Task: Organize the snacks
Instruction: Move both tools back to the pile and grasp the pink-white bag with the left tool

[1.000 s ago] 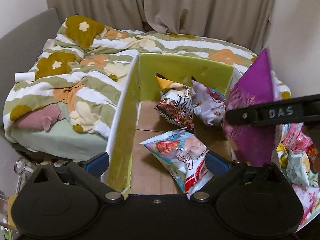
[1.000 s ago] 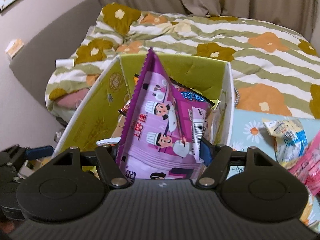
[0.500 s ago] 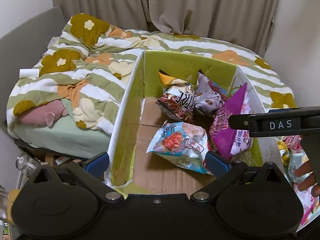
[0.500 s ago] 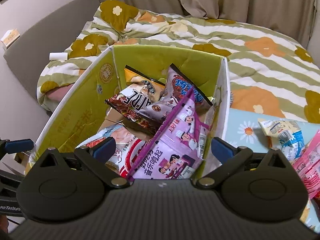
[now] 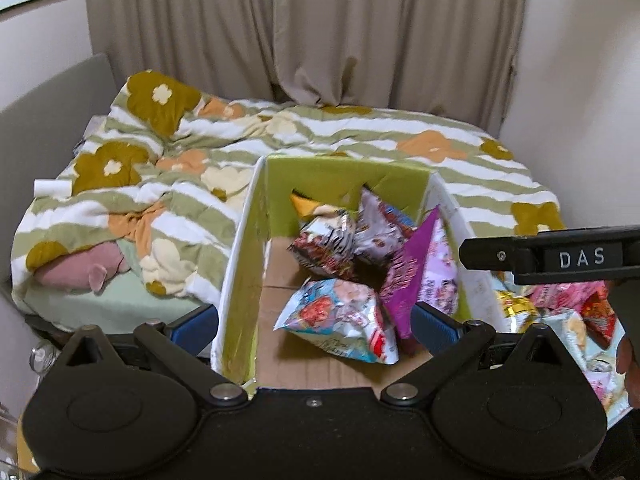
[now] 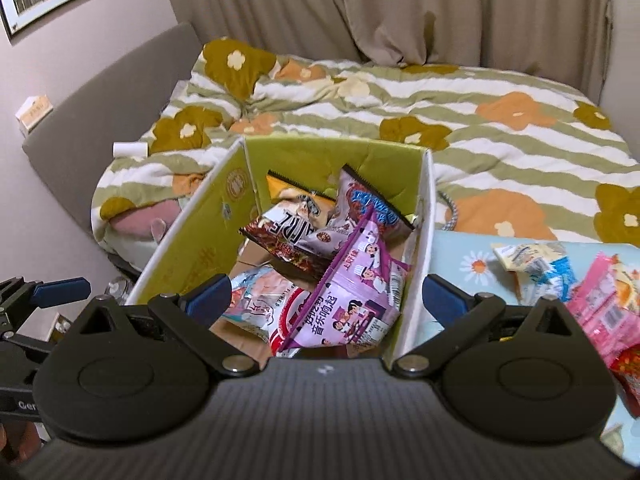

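Open box (image 6: pixel 200 248) straight ahead of right gripper (image 6: pixel 326 300), both fingers spread, box's right wall between them. Inside box: purple bag (image 6: pixel 352 300) nearest, leaning on right wall; pale bag (image 6: pixel 256 304) left of it on box floor; three more bags (image 6: pixel 296 236) stacked behind, against far wall. Bench (image 6: pixel 452 256) right of box, loose snack packets (image 6: pixel 532 260) on it. Bed (image 6: pixel 480 128) behind box and bench. Left gripper (image 5: pixel 314 324) spread before box, left wall between fingers.
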{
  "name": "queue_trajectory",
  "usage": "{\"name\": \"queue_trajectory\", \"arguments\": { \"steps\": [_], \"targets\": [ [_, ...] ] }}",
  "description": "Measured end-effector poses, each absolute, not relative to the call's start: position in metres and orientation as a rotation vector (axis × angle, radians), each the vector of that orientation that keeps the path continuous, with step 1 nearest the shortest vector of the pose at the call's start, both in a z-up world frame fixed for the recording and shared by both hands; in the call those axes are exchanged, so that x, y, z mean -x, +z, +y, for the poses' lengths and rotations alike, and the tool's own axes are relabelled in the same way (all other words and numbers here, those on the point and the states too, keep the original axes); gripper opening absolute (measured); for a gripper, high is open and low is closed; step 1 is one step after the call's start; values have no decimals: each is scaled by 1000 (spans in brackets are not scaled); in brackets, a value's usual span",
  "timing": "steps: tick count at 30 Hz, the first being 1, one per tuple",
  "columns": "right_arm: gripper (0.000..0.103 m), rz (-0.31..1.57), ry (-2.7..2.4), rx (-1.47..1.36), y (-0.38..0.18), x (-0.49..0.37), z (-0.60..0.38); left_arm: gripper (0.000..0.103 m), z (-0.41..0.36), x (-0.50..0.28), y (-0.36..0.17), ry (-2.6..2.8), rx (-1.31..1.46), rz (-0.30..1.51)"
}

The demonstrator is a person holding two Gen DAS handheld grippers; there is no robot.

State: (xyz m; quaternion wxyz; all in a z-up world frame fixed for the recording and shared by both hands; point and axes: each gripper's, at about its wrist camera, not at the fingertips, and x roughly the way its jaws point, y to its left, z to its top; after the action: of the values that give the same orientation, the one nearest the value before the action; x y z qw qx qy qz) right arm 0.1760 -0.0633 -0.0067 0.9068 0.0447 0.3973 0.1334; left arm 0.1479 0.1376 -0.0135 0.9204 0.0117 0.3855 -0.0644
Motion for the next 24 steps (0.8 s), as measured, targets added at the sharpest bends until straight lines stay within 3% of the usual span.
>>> {"name": "queue_trajectory", "arguments": {
  "steps": [13,24],
  "targets": [
    [103,794,54,-167,19,-106,-144,103,78,-122,3,-364,-66,757],
    [103,830,-38,-152,0,-64,-262,103,-20,-100,-22,-490,-50,821]
  ]
}}
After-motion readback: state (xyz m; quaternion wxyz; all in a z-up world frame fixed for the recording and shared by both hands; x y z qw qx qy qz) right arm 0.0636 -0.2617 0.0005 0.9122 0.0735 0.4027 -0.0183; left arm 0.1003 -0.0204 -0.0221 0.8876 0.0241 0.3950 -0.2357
